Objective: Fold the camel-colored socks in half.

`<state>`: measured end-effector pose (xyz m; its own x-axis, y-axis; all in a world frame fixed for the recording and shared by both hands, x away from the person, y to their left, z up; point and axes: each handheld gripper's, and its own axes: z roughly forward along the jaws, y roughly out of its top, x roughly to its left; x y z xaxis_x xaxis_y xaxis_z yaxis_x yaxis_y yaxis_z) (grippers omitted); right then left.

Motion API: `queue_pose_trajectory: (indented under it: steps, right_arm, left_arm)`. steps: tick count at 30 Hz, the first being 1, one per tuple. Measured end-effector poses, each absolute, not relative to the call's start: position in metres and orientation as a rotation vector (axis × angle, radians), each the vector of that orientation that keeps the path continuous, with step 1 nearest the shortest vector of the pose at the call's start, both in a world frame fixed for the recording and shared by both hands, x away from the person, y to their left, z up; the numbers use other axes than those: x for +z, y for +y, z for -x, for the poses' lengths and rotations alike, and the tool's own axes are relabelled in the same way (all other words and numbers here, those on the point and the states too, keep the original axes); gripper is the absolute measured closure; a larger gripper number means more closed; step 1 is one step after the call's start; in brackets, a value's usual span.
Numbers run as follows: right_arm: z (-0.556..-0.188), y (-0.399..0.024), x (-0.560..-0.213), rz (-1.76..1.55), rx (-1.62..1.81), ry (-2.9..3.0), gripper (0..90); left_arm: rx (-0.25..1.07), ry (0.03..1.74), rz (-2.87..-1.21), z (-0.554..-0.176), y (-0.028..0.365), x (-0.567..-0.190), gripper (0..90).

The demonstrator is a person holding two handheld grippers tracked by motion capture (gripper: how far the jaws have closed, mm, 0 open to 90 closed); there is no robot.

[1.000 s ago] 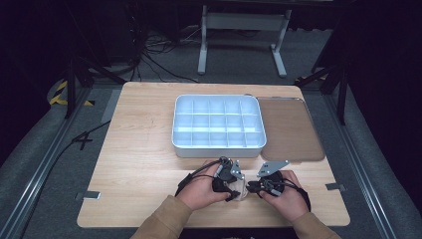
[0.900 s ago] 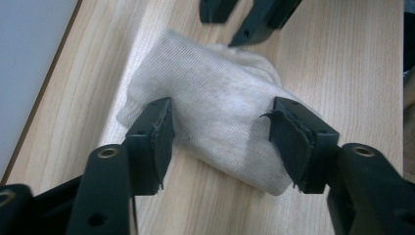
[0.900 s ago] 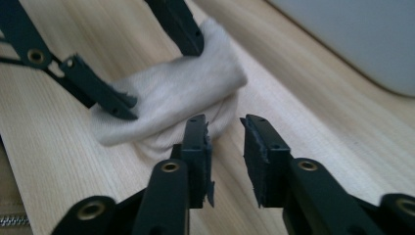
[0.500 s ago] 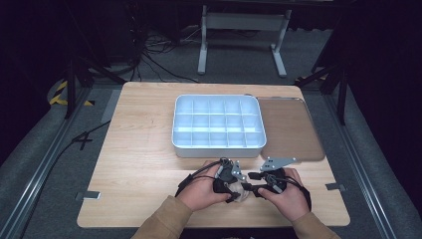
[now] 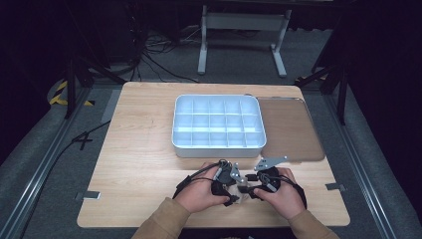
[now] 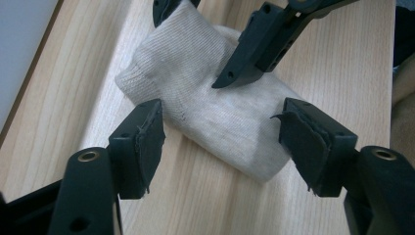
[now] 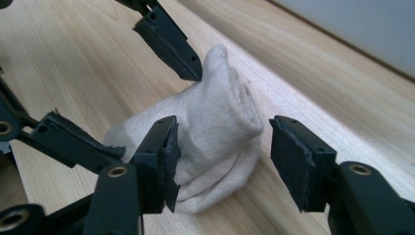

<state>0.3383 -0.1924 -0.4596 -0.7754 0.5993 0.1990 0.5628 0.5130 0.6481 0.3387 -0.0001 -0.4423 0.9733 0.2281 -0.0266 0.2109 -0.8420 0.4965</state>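
Beige knit, a small folded sock (image 6: 215, 117), lies on the wooden table (image 5: 139, 164) near its front edge, just in front of the white compartment tray (image 5: 217, 144). In the high view I see it as a pale patch between my two hands.

My left gripper (image 6: 222, 142) has its jaws standing wide; they have just been opening. The sock lies between them, the left pad close against the fabric's edge and the right pad apart from it, so nothing is clamped. The right gripper's black jaw tips hang over the sock's upper part in this view.

My right gripper (image 7: 222, 161) is likewise spread wide, its jaws having just been opening. The sock's rolled end sits between them; the left pad is touching or nearly touching the cloth, I cannot tell which, and the right pad is clear of it.

Beside the tray, to its right, a brown translucent lid (image 5: 288, 129) lies flat on the table.
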Motion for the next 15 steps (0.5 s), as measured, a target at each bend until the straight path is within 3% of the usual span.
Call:
queue_pose_trajectory:
  steps: [7, 15]
  right_arm:
    - [-0.346, -0.192, -0.465, -1.059, 1.143, 2.736, 40.9]
    - [-0.35, -0.192, -0.468, -1.068, 1.177, 2.776, 45.2]
  left_arm:
    - [0.071, 0.342, -2.598, -0.337, 0.006, -0.441, 31.8]
    - [0.096, 0.378, -2.581, -0.339, 0.016, -0.437, 31.4]
